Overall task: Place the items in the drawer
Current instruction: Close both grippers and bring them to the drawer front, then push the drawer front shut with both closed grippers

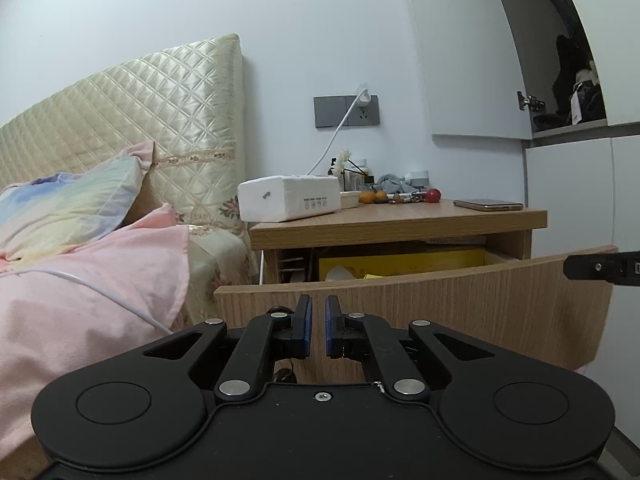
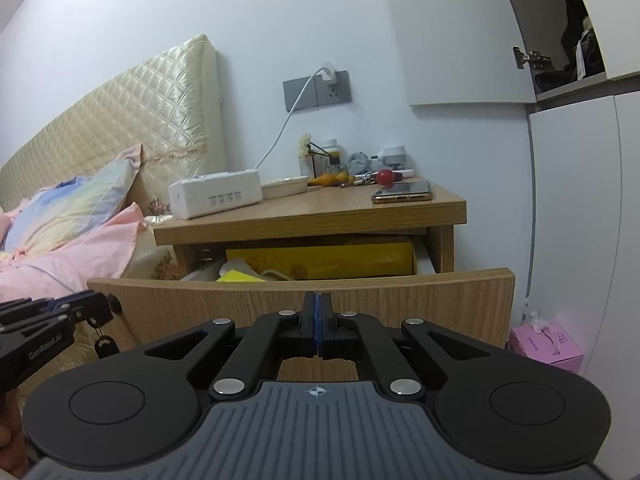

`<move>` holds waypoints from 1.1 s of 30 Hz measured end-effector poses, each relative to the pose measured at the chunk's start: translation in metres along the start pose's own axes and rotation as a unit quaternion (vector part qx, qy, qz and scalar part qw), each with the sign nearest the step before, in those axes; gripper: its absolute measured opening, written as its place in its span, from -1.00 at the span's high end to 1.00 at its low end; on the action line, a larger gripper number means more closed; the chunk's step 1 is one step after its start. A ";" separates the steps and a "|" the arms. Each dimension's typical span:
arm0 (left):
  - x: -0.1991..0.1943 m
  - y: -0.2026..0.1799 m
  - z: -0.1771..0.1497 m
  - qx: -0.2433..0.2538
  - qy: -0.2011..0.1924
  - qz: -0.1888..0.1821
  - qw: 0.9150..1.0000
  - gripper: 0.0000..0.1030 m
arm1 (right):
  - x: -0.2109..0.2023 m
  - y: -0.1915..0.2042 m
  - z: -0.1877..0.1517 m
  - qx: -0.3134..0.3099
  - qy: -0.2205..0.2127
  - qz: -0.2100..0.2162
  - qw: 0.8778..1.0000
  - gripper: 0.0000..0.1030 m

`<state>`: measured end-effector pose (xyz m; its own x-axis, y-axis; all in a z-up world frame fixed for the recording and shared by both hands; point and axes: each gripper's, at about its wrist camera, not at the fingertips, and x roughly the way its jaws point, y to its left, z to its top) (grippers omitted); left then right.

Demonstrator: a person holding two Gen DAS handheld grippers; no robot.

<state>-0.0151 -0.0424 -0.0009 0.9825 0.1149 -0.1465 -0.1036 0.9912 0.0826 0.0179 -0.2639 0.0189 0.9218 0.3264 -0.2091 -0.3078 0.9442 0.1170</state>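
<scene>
The drawer (image 2: pixel 304 296) stands pulled out to accept items, while the left gripper (image 1: pixel 318 332) is narrowly parted and the right gripper (image 2: pixel 317 328) is closed, both holding nothing.

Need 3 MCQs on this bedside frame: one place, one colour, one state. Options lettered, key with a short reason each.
1. Where does the phone lie?
A. inside the drawer
B. on the nightstand top, near its right front corner
C. on the bed

2. What colour is the large flat box inside the drawer?
A. yellow
B. green
C. black

3. How is the drawer?
A. shut flush
B. removed and on the floor
C. pulled open

Key:
1 B, the phone rests on the nightstand wood surface by the right edge.
2 A, yellow shows behind the drawer front in both views.
3 C, the front stands forward of the cabinet and the contents show.
</scene>
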 end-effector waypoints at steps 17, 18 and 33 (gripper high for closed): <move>0.020 -0.002 -0.003 -0.008 0.028 -0.004 1.000 0.91 | 0.012 -0.002 0.001 -0.003 0.015 -0.022 1.000 1.00; 0.021 -0.002 -0.003 -0.008 0.030 -0.004 1.000 0.91 | 0.013 -0.003 0.001 -0.001 0.015 -0.023 1.000 1.00; 0.034 -0.004 -0.001 0.014 0.049 -0.013 0.999 0.92 | 0.020 -0.007 0.005 -0.002 0.015 -0.025 1.000 1.00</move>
<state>0.0187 -0.0428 -0.0072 0.9650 0.0969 -0.2438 -0.0730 0.9918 0.1050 0.0394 -0.2642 0.0191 0.9287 0.2795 -0.2436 -0.2619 0.9597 0.1023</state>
